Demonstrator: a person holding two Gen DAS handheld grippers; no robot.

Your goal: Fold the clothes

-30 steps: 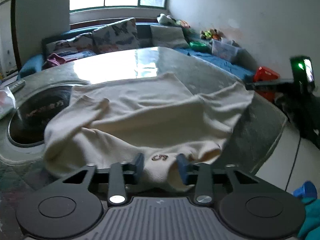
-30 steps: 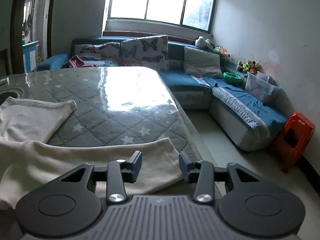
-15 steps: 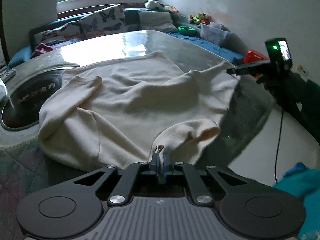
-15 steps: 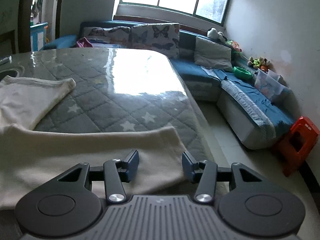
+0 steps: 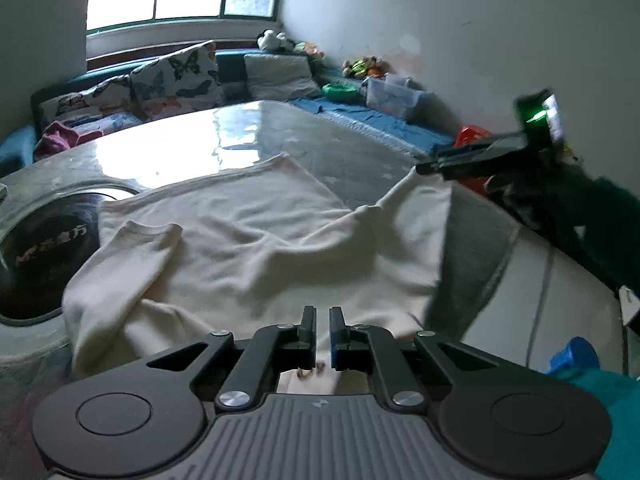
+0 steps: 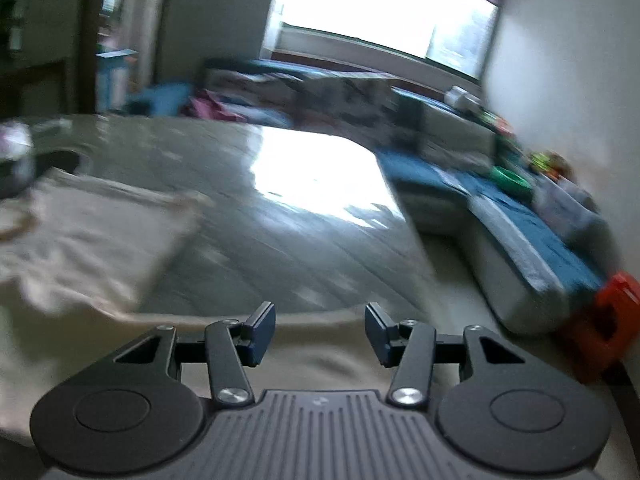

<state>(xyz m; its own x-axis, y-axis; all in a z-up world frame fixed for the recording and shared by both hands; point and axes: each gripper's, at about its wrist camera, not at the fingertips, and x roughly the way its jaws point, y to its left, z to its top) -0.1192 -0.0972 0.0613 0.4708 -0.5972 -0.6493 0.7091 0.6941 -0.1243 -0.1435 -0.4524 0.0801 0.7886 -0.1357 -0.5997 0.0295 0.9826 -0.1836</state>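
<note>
A cream sweater (image 5: 256,248) lies spread and rumpled on the grey quilted table (image 5: 360,160). My left gripper (image 5: 323,312) is shut on the sweater's near collar edge, cloth pinched between its jaws. My right gripper (image 5: 424,168) shows in the left wrist view at the sweater's right sleeve end, which looks lifted off the table. In the right wrist view my right gripper (image 6: 320,316) stands open over the cream cloth (image 6: 320,356); that view is blurred, and I cannot tell whether it touches the cloth.
A round dark inset (image 5: 44,248) sits in the table at the left. A blue sofa with butterfly cushions (image 5: 176,76) runs behind and to the right. A red stool (image 6: 612,312) stands on the floor by the wall. The table's right edge (image 5: 492,272) drops to the floor.
My left gripper closed on the collar edge and now holds it. My right gripper moved and tilted over the sleeve, blurring its view. The sleeve end has lifted.
</note>
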